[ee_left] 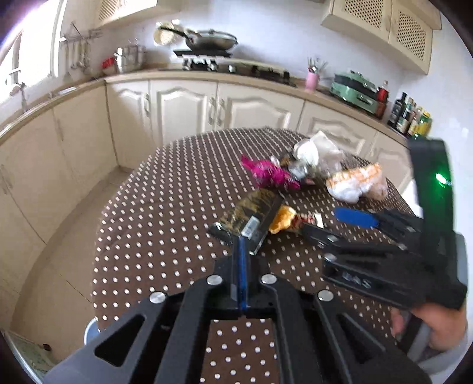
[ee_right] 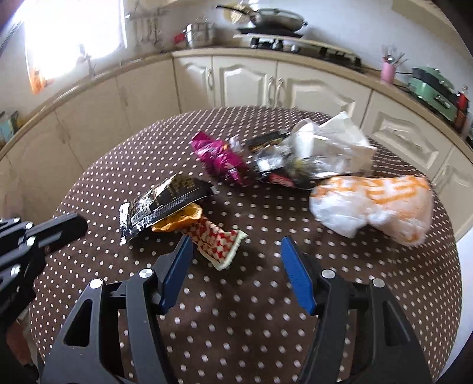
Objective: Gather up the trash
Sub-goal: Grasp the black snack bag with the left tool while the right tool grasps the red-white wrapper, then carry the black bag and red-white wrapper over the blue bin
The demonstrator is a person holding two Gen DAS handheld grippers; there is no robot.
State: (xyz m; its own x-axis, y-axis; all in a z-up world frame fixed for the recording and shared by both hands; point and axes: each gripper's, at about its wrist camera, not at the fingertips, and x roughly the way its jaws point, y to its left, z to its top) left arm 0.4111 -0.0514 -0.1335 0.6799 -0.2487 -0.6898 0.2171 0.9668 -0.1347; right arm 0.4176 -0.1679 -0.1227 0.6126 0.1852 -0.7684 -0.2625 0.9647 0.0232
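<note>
- In the left wrist view our left gripper [ee_left: 241, 236] fills the bottom centre, its blue pads pressed together. The tips sit at the near edge of the black packet [ee_left: 251, 212]; we cannot tell whether they pinch it.
- In the right wrist view our right gripper [ee_right: 236, 254] stands at the bottom with its fingers [ee_right: 177, 265] moderately wide and nothing between them. The left finger's tip is just beside the checked wrapper [ee_right: 218, 240].
- The checked wrapper lies at centre frame, its orange end tucked under the black packet [ee_right: 165, 201] to its upper left.
- In the left wrist view the right gripper [ee_left: 340, 221] comes in from the right edge, with a hand [ee_left: 425, 325] under it at lower right.
- All the trash rests on the dotted brown table [ee_right: 266, 310].
- Farther back, right of centre, lies a white and orange bag [ee_right: 372, 203].
- Behind it, a crumpled clear bag [ee_right: 322, 147] sits on dark wrappers, touching a pink wrapper [ee_right: 218, 156] to their left.
- Beyond the table run cream cabinets [ee_right: 245, 79], with a pan [ee_right: 278, 16] on the stove at the top of the frame and a pink cup [ee_right: 388, 72] at upper right.
</note>
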